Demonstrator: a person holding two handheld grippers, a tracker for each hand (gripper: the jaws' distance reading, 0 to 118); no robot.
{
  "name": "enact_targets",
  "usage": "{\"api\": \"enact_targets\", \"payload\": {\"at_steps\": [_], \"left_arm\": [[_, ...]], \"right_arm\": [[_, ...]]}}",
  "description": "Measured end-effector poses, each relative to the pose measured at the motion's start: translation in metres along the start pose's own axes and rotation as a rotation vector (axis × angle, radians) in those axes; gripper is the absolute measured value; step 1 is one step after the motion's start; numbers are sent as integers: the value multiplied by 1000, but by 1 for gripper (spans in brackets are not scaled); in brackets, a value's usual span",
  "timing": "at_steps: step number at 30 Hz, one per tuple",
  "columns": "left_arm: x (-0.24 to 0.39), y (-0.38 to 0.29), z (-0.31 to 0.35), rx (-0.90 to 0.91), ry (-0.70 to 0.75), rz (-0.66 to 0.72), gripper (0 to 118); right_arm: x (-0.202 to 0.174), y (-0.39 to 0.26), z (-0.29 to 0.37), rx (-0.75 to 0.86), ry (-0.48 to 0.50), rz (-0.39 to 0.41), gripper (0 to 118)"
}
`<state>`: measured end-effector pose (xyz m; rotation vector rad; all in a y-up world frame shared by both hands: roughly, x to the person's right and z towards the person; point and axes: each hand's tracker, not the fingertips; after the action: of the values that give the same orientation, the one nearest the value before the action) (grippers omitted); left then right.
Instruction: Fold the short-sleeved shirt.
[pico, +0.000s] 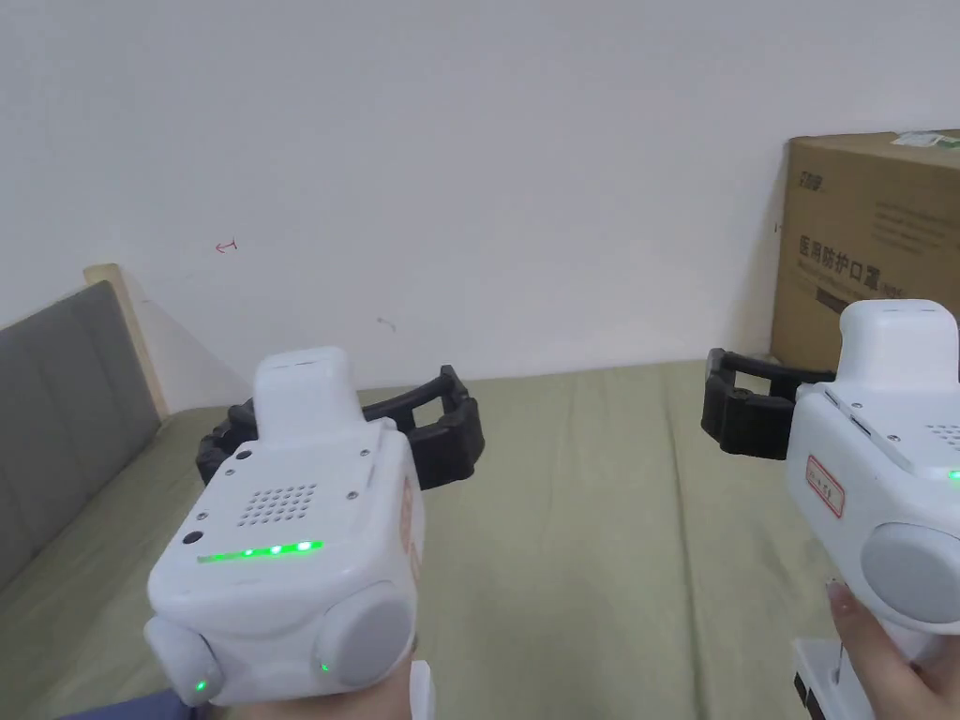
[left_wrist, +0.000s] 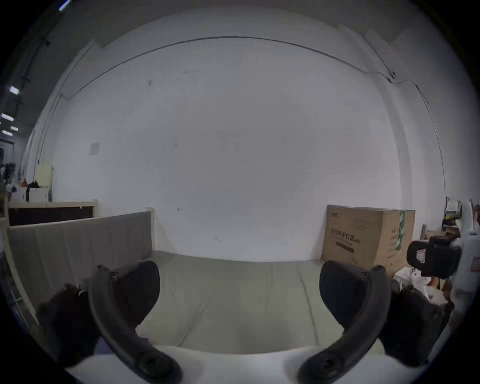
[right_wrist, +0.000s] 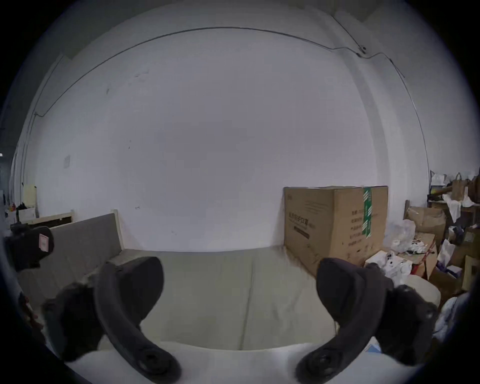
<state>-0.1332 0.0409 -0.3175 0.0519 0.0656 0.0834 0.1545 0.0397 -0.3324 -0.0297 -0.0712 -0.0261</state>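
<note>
Two white plastic handheld grippers with black curved jaws are held level above a bed covered in an olive-green sheet (pico: 581, 525). The left gripper (pico: 342, 431) hangs over the sheet's left part, near the grey padded headboard (pico: 66, 403) along the left edge; its jaws stand spread wide, with nothing between them, and its own view shows bare sheet (left_wrist: 233, 298) in the gap. A row of green lights glows on its white housing. The right gripper (pico: 750, 412) hangs over the sheet's right part, well apart from the left one, its handle gripped by a hand (pico: 881, 656) at the lower right corner of the head view. Its jaws too are spread wide, with bare sheet (right_wrist: 233, 298) between them. A large brown cardboard box (pico: 872, 244) sits at the bed's far right corner against the white wall (pico: 469, 169). I cannot tell where the short-sleeved shirt lies; the visible sheet has only long creases running toward the wall.
</note>
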Motion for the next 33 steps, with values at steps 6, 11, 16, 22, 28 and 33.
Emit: {"api": "enact_targets", "payload": {"at_steps": [6, 11, 16, 22, 28, 33], "left_arm": [[-3, -5, -1, -49, 29, -87, 118], [-6, -10, -1, -85, 22, -116, 118], [-8, -8, -1, -78, 33, -128, 118], [-11, -2, -3, -66, 41, -133, 118], [-9, 0, -3, -61, 17, -156, 118], [-6, -1, -3, -63, 10, -146, 118]], "right_arm": [[-16, -6, 11, 37, 11, 121, 118], [-29, -10, 14, 38, 32, 134, 118], [-35, -10, 9, 15, 45, 112, 118], [-41, -10, 5, 13, 38, 128, 118], [-43, -2, 3, 10, 49, 96, 118], [-40, -1, 2, 0, 41, 68, 118]]}}
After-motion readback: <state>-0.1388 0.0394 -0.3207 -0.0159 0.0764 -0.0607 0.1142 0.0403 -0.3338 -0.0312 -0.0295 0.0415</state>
